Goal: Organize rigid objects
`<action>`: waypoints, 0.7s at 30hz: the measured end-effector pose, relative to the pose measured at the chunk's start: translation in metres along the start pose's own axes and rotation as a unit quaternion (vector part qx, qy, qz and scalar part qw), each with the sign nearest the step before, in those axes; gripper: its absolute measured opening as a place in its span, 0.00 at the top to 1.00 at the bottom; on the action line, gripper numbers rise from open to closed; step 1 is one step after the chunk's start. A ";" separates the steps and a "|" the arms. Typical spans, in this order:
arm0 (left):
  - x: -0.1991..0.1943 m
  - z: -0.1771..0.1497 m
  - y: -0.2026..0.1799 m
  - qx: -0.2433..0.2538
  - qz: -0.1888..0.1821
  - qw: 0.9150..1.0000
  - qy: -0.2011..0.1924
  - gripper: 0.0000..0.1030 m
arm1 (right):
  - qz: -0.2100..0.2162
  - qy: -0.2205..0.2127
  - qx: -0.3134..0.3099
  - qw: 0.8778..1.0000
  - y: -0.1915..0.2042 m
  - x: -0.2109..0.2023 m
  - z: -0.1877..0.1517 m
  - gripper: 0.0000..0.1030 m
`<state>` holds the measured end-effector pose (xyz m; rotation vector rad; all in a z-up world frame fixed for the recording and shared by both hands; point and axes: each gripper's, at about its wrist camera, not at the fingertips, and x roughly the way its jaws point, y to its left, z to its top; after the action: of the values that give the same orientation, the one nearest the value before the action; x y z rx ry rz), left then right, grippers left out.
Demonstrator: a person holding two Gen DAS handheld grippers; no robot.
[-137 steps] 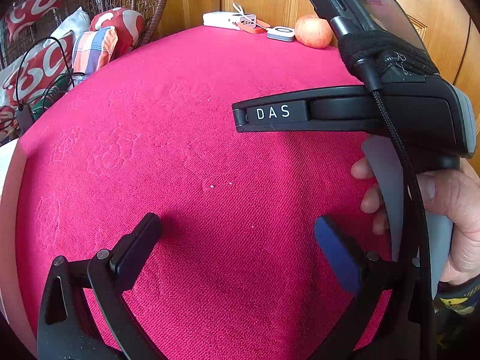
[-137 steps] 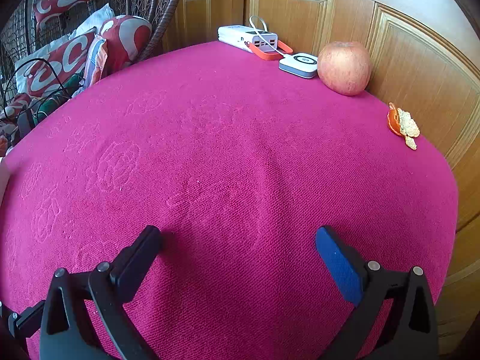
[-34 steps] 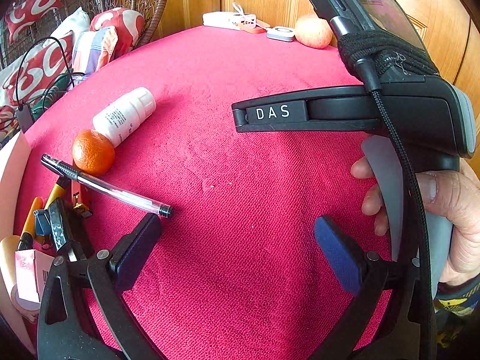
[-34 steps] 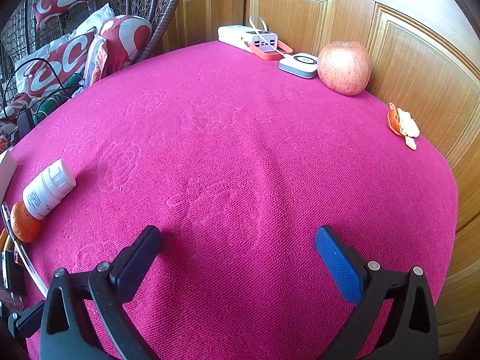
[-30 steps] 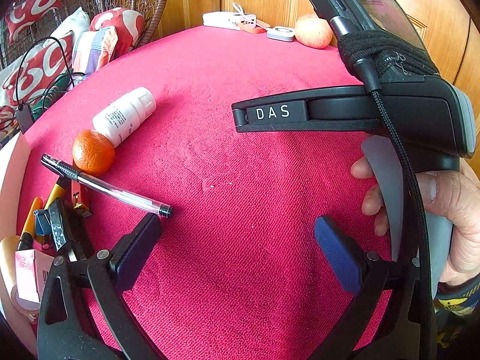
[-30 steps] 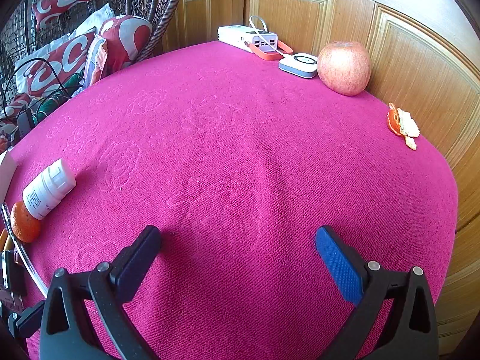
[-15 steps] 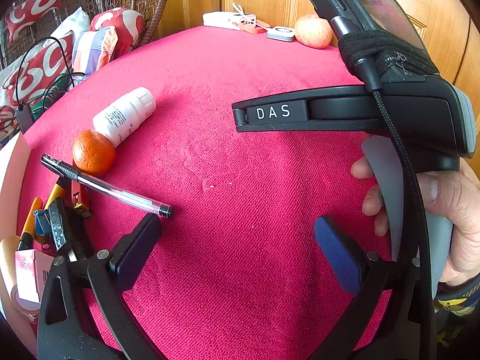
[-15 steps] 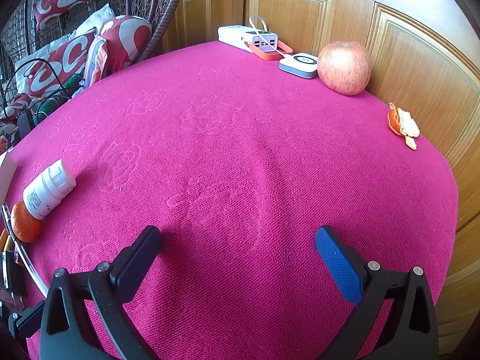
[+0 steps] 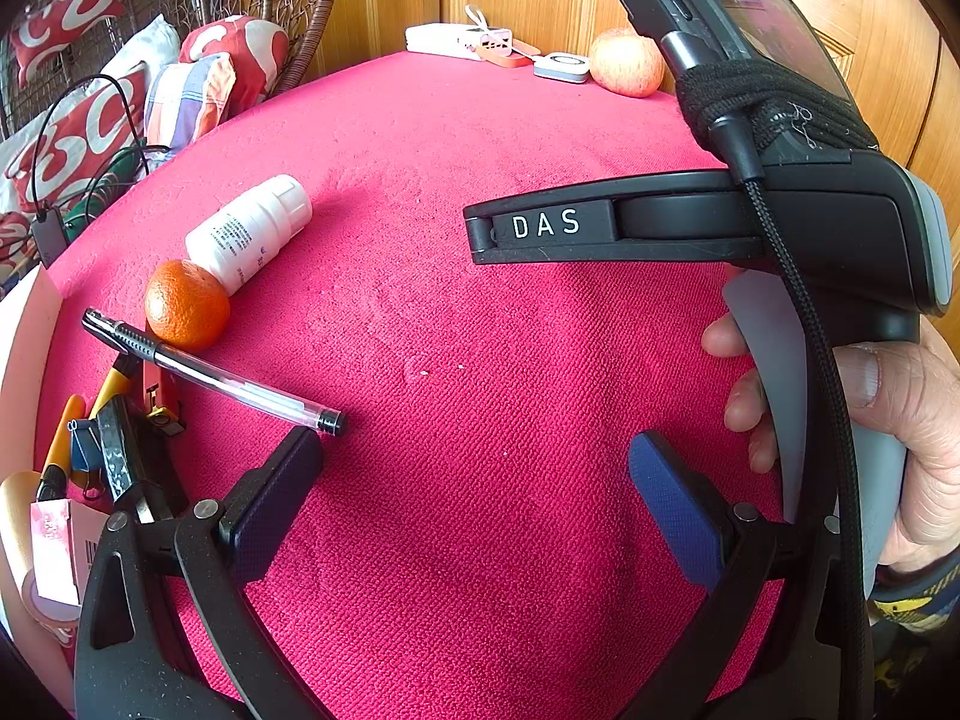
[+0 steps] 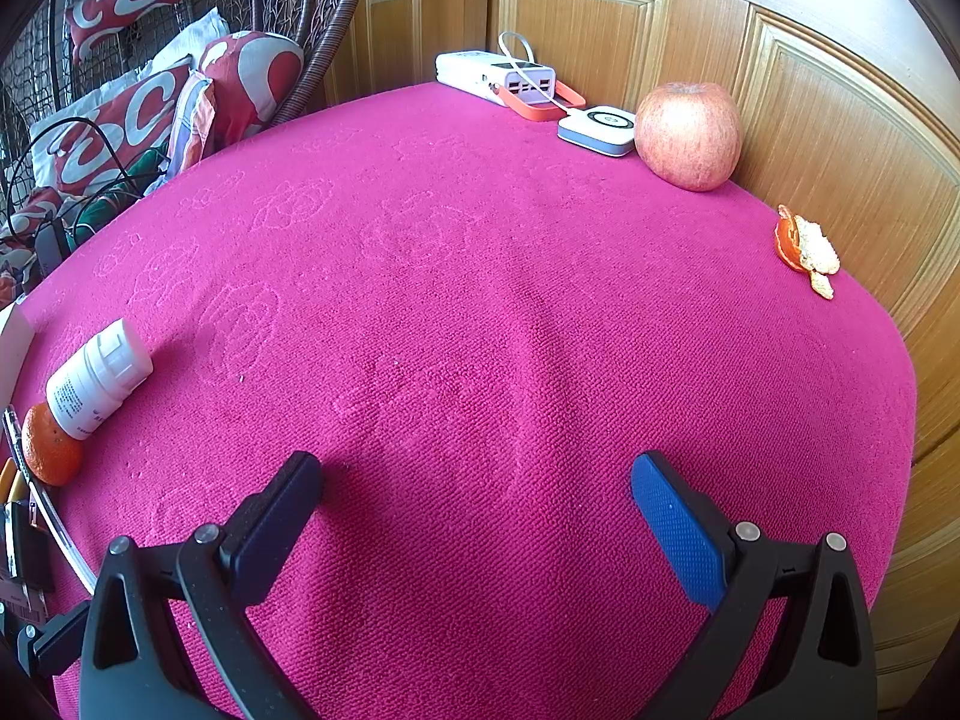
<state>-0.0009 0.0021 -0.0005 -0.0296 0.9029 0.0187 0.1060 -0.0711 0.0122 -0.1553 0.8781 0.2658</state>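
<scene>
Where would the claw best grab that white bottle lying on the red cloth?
Probably across the bottle's round body, just below the ribbed cap, coming down from above. It lies on its side, base touching the orange, so the ends are poor targets. The long sides are free for one finger each. The open left claw looks nearest.

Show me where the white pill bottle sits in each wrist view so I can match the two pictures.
Left wrist: white pill bottle lies on its side, left of centre, its base by the orange.
Right wrist: bottle lies at the far left edge, cap pointing up-right.
Shared landmark: the apple by the wooden panel at the table's far side.
</scene>
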 end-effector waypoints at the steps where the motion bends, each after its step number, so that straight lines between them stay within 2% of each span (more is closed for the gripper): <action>1: 0.000 0.000 0.000 0.000 0.000 1.000 0.000 0.00 | 0.000 0.000 0.000 1.000 0.000 0.000 0.000 0.00; 4: -0.007 -0.003 0.002 -0.015 0.011 1.000 -0.007 0.00 | 0.000 0.000 0.000 1.000 0.000 0.000 0.000 0.00; 6: -0.022 -0.003 0.004 -0.038 0.000 0.999 -0.031 0.00 | 0.000 0.000 0.000 1.000 0.000 0.000 0.000 0.00; 8: -0.046 -0.001 0.007 -0.049 -0.008 0.997 -0.058 0.00 | -0.001 0.000 0.000 1.000 0.000 0.000 0.000 0.00; 12: -0.104 -0.009 0.025 -0.060 0.023 0.991 -0.115 0.00 | 0.000 0.000 0.000 1.000 0.000 0.000 0.000 0.00; 15: -0.141 -0.031 0.055 -0.090 0.062 0.984 -0.143 0.00 | 0.000 -0.001 0.001 1.000 0.001 0.000 0.000 0.00; 17: -0.162 -0.054 0.082 -0.126 0.073 0.976 -0.161 0.00 | 0.001 0.001 0.001 1.000 0.001 0.000 -0.001 0.00; 19: -0.178 -0.079 0.110 -0.166 0.079 0.968 -0.169 0.00 | 0.007 -0.003 0.005 1.000 -0.001 -0.001 0.000 0.00; 21: -0.188 -0.104 0.130 -0.187 0.089 0.964 -0.165 0.00 | 0.034 -0.016 0.020 0.999 -0.006 -0.006 -0.001 0.00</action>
<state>-0.2026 0.1278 0.0799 -0.2903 0.5564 0.3530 0.1033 -0.0785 0.0160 -0.0840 0.8574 0.3126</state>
